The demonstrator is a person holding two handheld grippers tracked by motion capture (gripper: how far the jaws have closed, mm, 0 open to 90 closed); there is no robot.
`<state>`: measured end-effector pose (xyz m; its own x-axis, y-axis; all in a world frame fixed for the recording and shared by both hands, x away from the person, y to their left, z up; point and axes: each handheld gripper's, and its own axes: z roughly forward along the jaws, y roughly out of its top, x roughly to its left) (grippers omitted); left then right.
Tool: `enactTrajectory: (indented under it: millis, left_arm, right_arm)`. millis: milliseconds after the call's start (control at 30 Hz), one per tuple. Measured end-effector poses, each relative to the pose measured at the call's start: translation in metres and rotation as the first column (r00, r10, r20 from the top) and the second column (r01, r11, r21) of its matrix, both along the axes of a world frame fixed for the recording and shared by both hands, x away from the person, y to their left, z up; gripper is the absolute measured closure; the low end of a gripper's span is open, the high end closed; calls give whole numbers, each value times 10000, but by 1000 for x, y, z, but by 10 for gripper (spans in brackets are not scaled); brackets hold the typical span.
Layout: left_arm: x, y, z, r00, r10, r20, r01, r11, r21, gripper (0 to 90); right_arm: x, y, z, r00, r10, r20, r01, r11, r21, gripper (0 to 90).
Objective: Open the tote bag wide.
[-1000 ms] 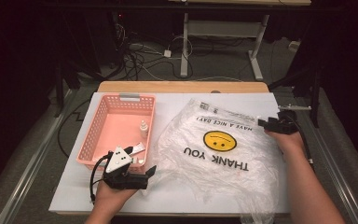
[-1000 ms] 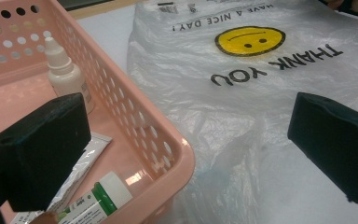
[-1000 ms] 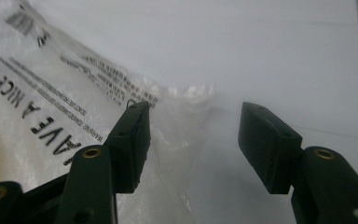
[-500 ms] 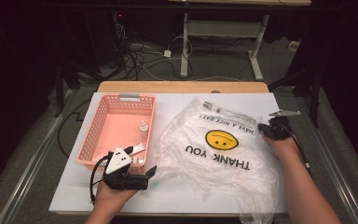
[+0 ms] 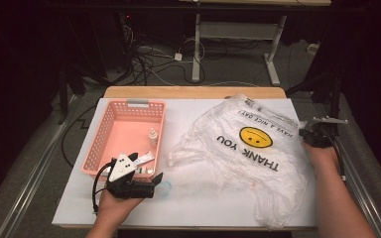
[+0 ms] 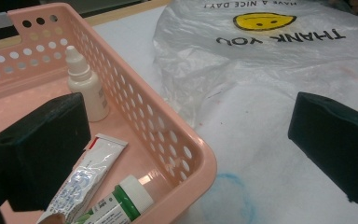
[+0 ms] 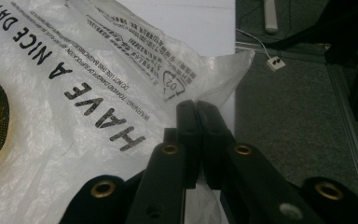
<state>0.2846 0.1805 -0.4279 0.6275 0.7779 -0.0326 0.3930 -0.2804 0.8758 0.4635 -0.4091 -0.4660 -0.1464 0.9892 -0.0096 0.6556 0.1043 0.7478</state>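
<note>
My left gripper [image 5: 151, 184] rests on the white table [image 5: 203, 203] at the near left, its jaws spread wide with nothing between them, just off the near right corner of the pink basket [image 5: 108, 125]. A faint blue ring mark [image 6: 230, 198] is on the table right by that corner. Looking along those jaws, I see a green-and-white capped bottle [image 6: 121, 201] lying in the near corner of the basket, a white tube [image 6: 86, 177] lying beside it, and farther in a small white dropper bottle [image 6: 86, 84] standing upright close to the right wall. To the right, the crumpled clear plastic bag [image 5: 248, 153] with its yellow smiley face [image 5: 256, 137] and "THANK YOU" print is spread over the middle and right of the table, one lobe reaching the near edge. My right gripper [image 7: 196, 109] sits at the right edge of the table, farther back, with its jaws pressed together on the bag's edge, near the printed warning text. Beyond the table lie a grey floor [image 5: 228, 64], tangled cables [image 5: 144, 52] and white table legs [image 5: 197, 49].
</note>
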Motion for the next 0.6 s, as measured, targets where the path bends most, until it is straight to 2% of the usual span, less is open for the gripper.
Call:
enactTrajectory:
  millis: [133, 233, 333, 400, 433, 467, 500, 567, 600]
  left_arm:
    - [0, 0, 0, 10000, 42, 47, -42, 10000, -76, 0]
    - [1, 1, 0, 10000, -18, -77, 16, 9995, -329, 0]
    - [1, 2, -1, 10000, 7, -80, -10, 9995, -324, 0]
    - [1, 3, 0, 10000, 9, -33, -10, 9994, -344, 0]
    - [1, 3, 0, 10000, 31, -18, -32, 9992, -400, 0]
    - [1, 3, -1, 10000, 25, -28, -26, 9991, -430, 0]
    - [1, 3, -1, 10000, -5, -80, 2, 9991, -427, 0]
    - [3, 3, -2, 9996, -58, -262, 45, 9988, -483, 0]
    - [3, 3, -2, 9995, -76, -301, 59, 9984, -557, 0]
  right_arm:
    - [-25, -5, -2, 9998, -67, 179, 68, 9999, -77, 895]
    - [-34, -4, -2, 9996, 49, 269, -46, 9999, -107, 879]
    - [-43, -4, 0, 9992, 122, 374, -119, 9999, -83, 659]
    - [-49, -4, 8, 9978, 204, 626, -192, 9996, -200, 532]
    - [-54, -5, 13, 9958, 260, 880, -246, 9995, -176, 500]
    - [-64, -7, 24, 9919, 426, 1196, -449, 9989, 168, 452]
    - [-70, -7, 29, 9892, 529, 1364, -568, 9981, 251, 442]
    - [-81, -6, 35, 9829, 906, 1602, -965, 9949, 295, 414]
    - [-81, -6, 35, 9829, 906, 1602, -965, 9949, 295, 414]
